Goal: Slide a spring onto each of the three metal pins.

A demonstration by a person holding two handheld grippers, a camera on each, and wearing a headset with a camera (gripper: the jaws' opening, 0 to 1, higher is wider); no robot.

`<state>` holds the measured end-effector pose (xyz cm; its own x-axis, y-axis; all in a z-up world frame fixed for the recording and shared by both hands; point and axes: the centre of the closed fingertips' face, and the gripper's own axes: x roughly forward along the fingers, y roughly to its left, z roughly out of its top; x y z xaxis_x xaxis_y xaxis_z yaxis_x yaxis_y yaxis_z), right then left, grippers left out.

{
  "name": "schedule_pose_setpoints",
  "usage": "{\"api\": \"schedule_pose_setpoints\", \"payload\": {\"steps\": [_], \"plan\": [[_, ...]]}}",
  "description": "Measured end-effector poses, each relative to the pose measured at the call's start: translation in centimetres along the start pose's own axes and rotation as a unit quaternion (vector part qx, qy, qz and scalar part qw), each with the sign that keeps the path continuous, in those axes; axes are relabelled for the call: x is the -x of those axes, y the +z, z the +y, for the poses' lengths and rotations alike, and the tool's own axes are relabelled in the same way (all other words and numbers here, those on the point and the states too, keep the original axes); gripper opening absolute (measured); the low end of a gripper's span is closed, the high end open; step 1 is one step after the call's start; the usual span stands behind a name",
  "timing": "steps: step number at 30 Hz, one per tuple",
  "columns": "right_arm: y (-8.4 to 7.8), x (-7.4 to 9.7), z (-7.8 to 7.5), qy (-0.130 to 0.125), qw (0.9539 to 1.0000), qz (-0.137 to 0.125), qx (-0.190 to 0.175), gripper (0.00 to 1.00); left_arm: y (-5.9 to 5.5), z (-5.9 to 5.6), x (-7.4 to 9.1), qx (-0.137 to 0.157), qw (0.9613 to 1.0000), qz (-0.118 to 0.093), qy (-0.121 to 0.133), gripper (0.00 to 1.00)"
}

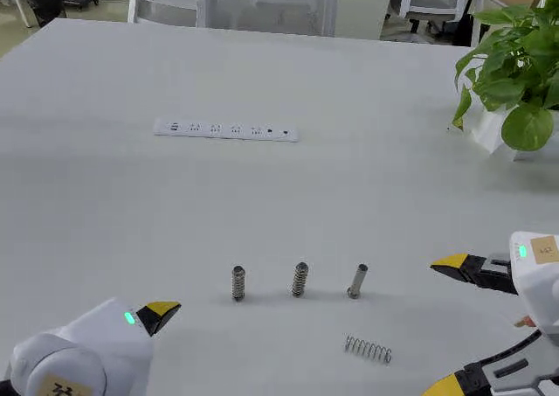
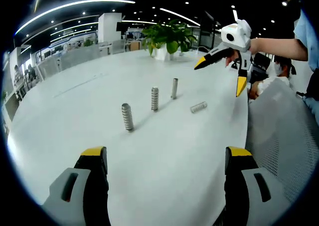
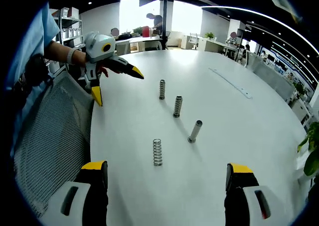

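Three metal pins are seen standing upright in a row on the pale grey table (image 1: 105, 195), in the lower centre of the head view. The left pin (image 1: 238, 283) and the middle pin (image 1: 300, 279) are each sheathed in a coiled spring, while the right pin (image 1: 357, 281) is bare. A loose spring (image 1: 368, 350) is laid flat on the table, below and slightly right of the bare pin and apart from it.

The left gripper (image 2: 166, 156) is held at the lower left corner of the head view. In its own view its yellow-tipped jaws are spread wide, with nothing between them. The right gripper (image 1: 447, 324) is held at the right edge of the head view, its jaws likewise wide apart and nothing gripped. In the right gripper view the loose spring is found in the lower centre, nearer than the pins and well clear of both jaws.

A white power strip (image 1: 225, 130) is laid flat in the upper middle of the head view, well behind the pins. A potted plant (image 1: 515, 72), apparently in a white pot, is placed at the upper right.
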<state>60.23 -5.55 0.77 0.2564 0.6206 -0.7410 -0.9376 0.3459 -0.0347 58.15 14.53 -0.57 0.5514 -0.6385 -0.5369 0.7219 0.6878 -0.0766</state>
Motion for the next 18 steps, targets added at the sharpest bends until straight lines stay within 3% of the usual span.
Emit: {"api": "schedule_pose_setpoints", "payload": {"steps": [18], "plan": [[-1.8,1.3,0.5,-0.027,0.9987,-0.019,-0.038,0.99,0.7,-1.0,-1.3,-0.034,0.9991,0.002,-0.025,0.96]]}}
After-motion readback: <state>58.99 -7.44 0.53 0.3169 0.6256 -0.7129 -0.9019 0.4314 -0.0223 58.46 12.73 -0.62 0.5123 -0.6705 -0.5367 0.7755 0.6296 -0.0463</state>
